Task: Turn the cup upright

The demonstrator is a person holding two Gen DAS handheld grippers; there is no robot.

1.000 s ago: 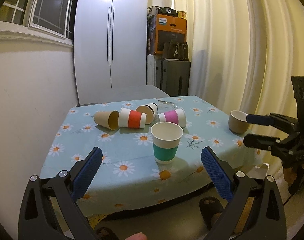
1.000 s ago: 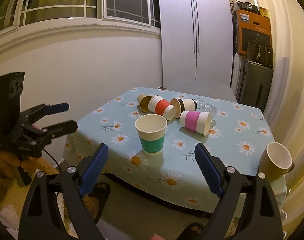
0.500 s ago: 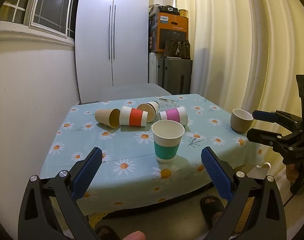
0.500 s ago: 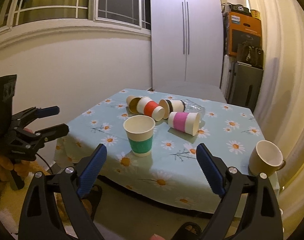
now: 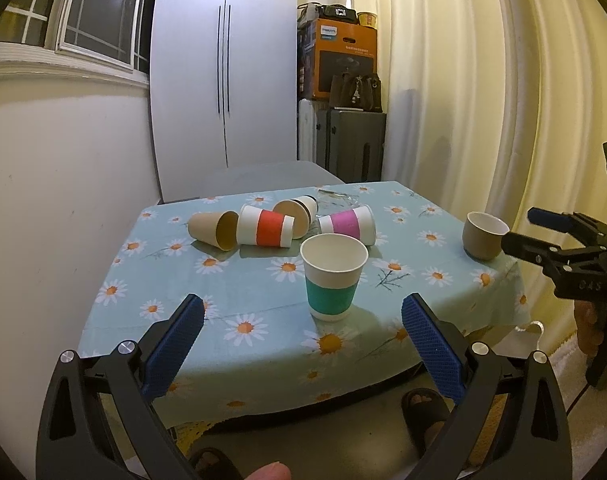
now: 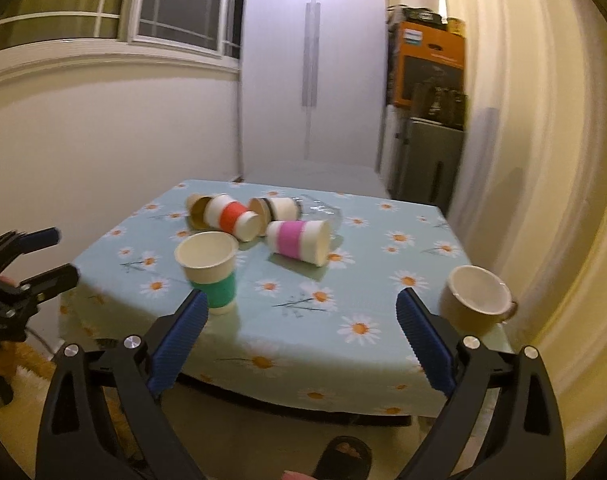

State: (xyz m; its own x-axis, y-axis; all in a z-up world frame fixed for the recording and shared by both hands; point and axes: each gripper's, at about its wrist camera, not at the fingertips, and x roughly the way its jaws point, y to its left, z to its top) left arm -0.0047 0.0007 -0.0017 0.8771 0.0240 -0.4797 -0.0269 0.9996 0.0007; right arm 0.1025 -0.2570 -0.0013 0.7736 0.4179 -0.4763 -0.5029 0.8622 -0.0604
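Note:
A green-banded paper cup (image 5: 333, 276) stands upright near the table's front; it also shows in the right wrist view (image 6: 211, 276). Behind it lie several cups on their sides: a plain brown cup (image 5: 213, 230), a red-banded cup (image 5: 267, 231) (image 6: 233, 218), a black-banded cup (image 5: 299, 210) (image 6: 277, 209) and a pink-banded cup (image 5: 349, 224) (image 6: 299, 240). My left gripper (image 5: 303, 340) is open and empty, short of the table's front edge. My right gripper (image 6: 299, 330) is open and empty, also in front of the table.
A brown mug (image 5: 483, 236) (image 6: 477, 296) stands upright at the table's right front corner. The daisy tablecloth (image 5: 263, 320) hangs over the edge. Crumpled clear plastic (image 6: 323, 212) lies behind the cups. Curtains (image 5: 483, 100) hang at the right, a wall at the left.
Both grippers have drawn back slightly and turned; the right wrist view has swung left and is blurred. The cups have not moved.

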